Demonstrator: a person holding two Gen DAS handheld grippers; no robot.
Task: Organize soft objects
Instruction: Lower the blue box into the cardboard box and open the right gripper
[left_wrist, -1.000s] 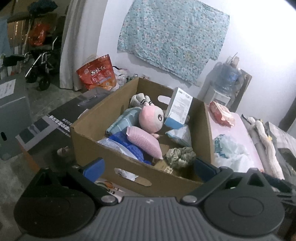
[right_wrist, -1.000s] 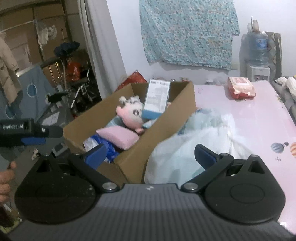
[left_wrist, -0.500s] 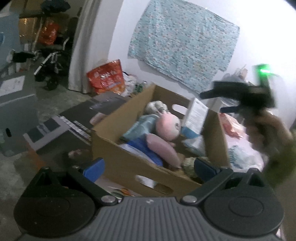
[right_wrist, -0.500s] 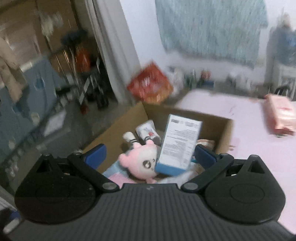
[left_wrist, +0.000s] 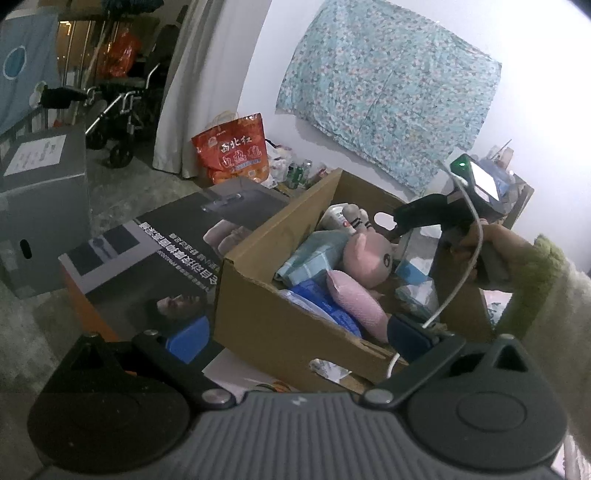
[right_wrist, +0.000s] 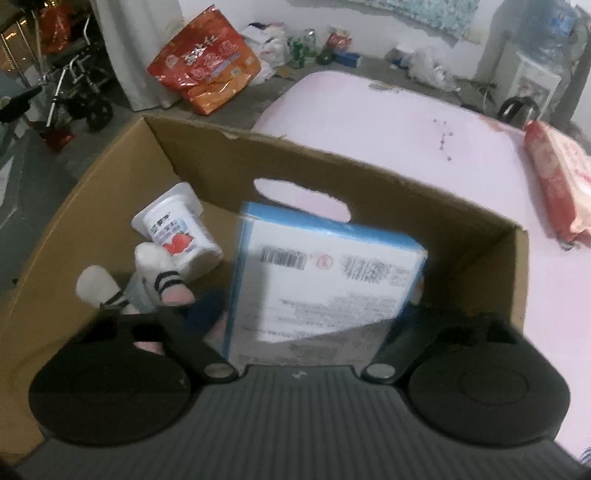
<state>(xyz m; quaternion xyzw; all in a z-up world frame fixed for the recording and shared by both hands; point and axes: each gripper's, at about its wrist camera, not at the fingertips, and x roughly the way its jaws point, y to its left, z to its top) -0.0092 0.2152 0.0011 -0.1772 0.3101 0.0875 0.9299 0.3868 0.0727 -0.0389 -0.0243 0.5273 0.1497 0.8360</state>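
A cardboard box (left_wrist: 258, 321) holds a pink plush toy (left_wrist: 369, 258), a pink cushion (left_wrist: 354, 302) and blue cloth items. My left gripper (left_wrist: 295, 332) hangs open and empty just in front of the box's near wall. In the right wrist view I look down into the box (right_wrist: 92, 229). My right gripper (right_wrist: 306, 325) straddles an upright blue-and-white carton (right_wrist: 325, 280), and its jaws are closing, one finger at each side of it. Beside the carton lie a yoghurt cup (right_wrist: 177, 232) and the plush's striped feet (right_wrist: 162, 273). The hand (left_wrist: 480, 251) holding that gripper reaches in from the right.
The box stands at the edge of a pink table (right_wrist: 406, 140) with a red wipes packet (right_wrist: 557, 177) on it. On the floor are a red bag (left_wrist: 232, 155), a printed grey carton (left_wrist: 155, 251), a grey box (left_wrist: 40, 199) and a wheelchair (left_wrist: 122, 107).
My right gripper swung from above the white bag on the table to over the box, tipped downward, and now has the carton between narrower jaws. It came into the left wrist view.
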